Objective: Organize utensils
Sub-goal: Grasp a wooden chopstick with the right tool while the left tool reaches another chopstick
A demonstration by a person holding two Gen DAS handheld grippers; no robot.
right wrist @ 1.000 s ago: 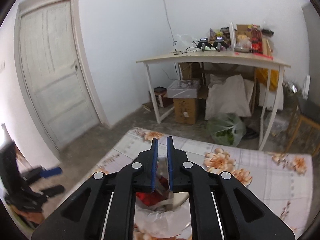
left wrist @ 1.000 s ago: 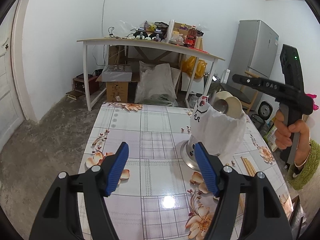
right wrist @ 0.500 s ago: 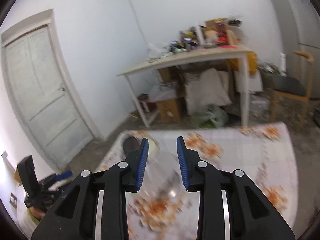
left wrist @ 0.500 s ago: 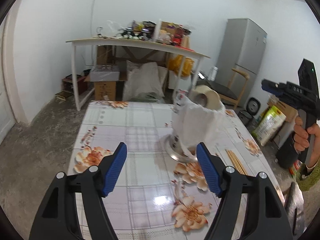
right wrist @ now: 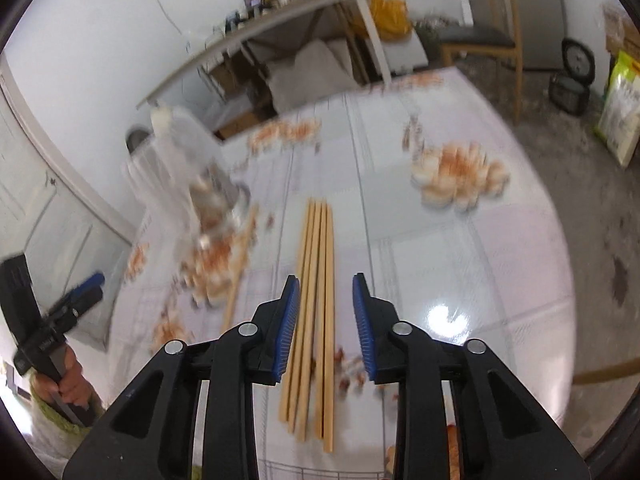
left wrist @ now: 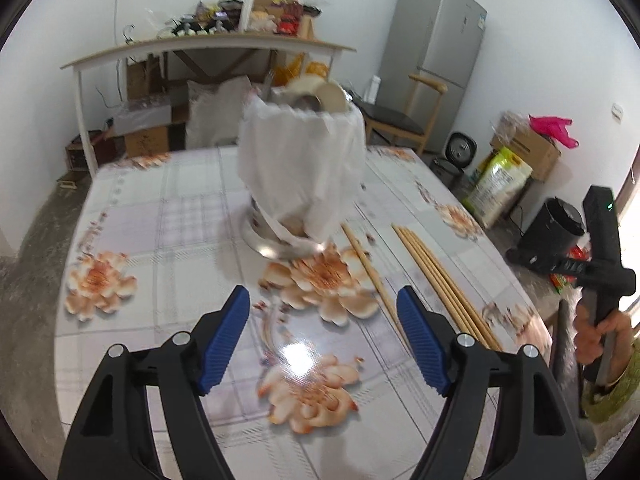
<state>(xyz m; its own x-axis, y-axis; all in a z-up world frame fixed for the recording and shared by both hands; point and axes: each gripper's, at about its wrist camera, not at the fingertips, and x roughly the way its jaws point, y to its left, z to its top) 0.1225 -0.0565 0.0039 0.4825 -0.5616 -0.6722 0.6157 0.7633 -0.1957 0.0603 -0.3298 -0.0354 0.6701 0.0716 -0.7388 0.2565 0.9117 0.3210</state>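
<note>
Chopsticks [right wrist: 314, 300] lie on table beneath parted right tool [right wrist: 326, 324].

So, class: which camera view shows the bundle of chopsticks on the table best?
The right wrist view: the chopsticks lie lengthwise straight ahead, running between the open right tool's fingers. In the left wrist view the chopsticks sit off to the right, partly hidden behind the left tool.

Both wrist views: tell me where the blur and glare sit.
Left wrist view: the covered holder is slightly smeared, glare spot on the table, chopsticks fairly sharp. Right wrist view: heavy motion blur on the holder and flower prints, bundled chopsticks clearer, glare on the table.
</note>
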